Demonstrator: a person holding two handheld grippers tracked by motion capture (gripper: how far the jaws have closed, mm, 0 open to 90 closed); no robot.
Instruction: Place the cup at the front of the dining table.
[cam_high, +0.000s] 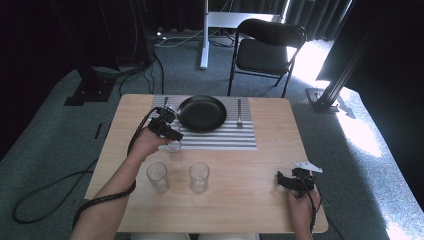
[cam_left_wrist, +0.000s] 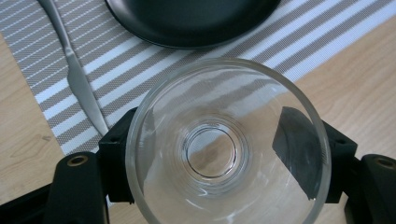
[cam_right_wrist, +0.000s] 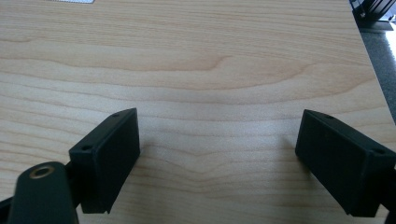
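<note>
- The left gripper (cam_left_wrist: 224, 154) is clamped on a clear glass (cam_left_wrist: 228, 147), one jaw pressed on each side of its wall; the glass is upright, its mouth facing the camera, presumably so it can be set down on its base.
- In the high view this glass (cam_high: 174, 145) sits at the near-left edge of the striped placemat (cam_high: 220, 137), just in front of and left of the black plate (cam_high: 202, 113) (whether it rests on the surface or is slightly lifted, I cannot tell).
- A knife (cam_left_wrist: 77, 77) lies on the placemat left of the plate and a fork (cam_high: 239, 113) to its right, a place-setting layout that the glass seems meant to join.
- Two more glasses (cam_high: 157, 176) stand well in front of the plate on the bare wooden surface (cam_high: 260, 170), likely waiting.
- The right gripper (cam_right_wrist: 217, 161) is released, jaws wide apart with nothing between them, parked low over the surface far to the plate's near right, probably idle.
</note>
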